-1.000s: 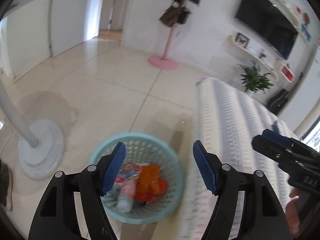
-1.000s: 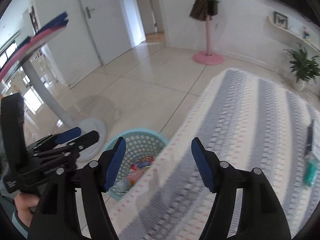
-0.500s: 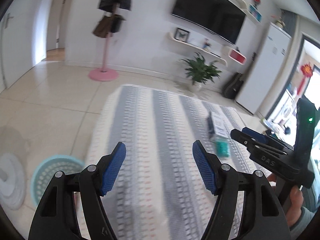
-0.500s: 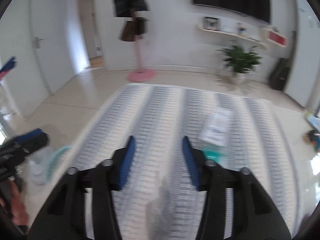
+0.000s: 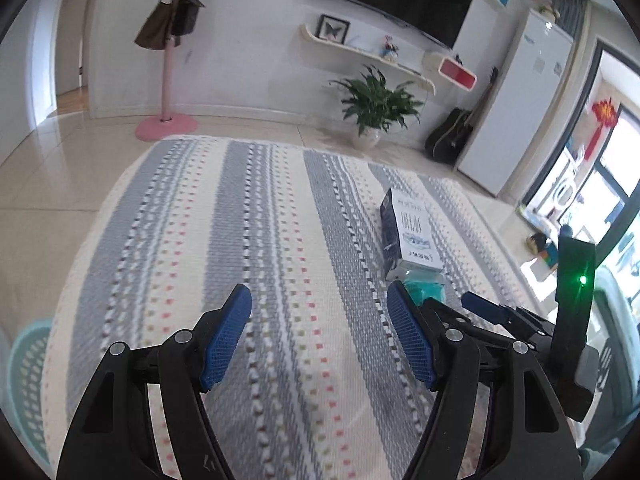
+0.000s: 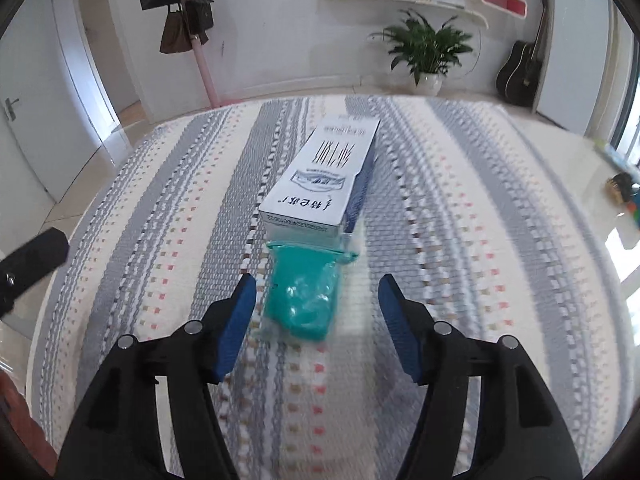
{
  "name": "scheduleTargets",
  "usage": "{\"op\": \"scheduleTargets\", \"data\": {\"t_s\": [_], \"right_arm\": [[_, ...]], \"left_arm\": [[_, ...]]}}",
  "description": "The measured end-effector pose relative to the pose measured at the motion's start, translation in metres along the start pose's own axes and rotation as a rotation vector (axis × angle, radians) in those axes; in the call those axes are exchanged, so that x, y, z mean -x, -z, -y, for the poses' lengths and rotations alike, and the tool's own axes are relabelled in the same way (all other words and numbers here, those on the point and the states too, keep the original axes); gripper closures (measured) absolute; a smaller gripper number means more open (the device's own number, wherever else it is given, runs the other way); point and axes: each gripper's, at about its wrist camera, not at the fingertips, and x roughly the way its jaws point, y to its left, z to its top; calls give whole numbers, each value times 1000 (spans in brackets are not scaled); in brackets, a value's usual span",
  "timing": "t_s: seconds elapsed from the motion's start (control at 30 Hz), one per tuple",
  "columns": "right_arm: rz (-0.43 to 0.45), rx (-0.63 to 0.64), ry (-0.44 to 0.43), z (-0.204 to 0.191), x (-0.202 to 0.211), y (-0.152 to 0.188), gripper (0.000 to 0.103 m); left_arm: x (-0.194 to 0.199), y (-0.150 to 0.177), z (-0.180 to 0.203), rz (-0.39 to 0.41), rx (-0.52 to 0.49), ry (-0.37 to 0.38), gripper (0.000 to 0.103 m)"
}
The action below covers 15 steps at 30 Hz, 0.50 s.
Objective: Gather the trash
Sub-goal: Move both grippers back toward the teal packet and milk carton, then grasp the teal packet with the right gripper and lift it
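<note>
Trash lies ahead of your right claw [image 6: 318,292]: a teal plastic packet [image 6: 304,294] touching a white-and-blue carton [image 6: 326,178] on the striped rug [image 6: 460,240]. Both claws gape wide and empty, left claw [image 5: 320,308] beside. You seem mid-approach; next, lower around the packet and close.

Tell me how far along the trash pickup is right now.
Done: cannot tell; only the teal basket's rim shows. In hand: nothing; the right tool is open, lined up on the teal plastic packet; the left tool is open too. Left: the packet and the white-and-blue carton beyond it.
</note>
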Motion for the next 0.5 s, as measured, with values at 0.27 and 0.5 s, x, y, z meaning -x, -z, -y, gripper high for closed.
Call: {"op": "scheduleTargets", "data": {"t_s": [0.27,0.5], "right_arm": [[-41,-46,-7,12,-18,-4,67],[34,-63,30,56,11,-1,68]], "left_arm": [[-33,-7,14,-28,-30,16,34],[-85,-20,60,-118,-68,132,31]]}}
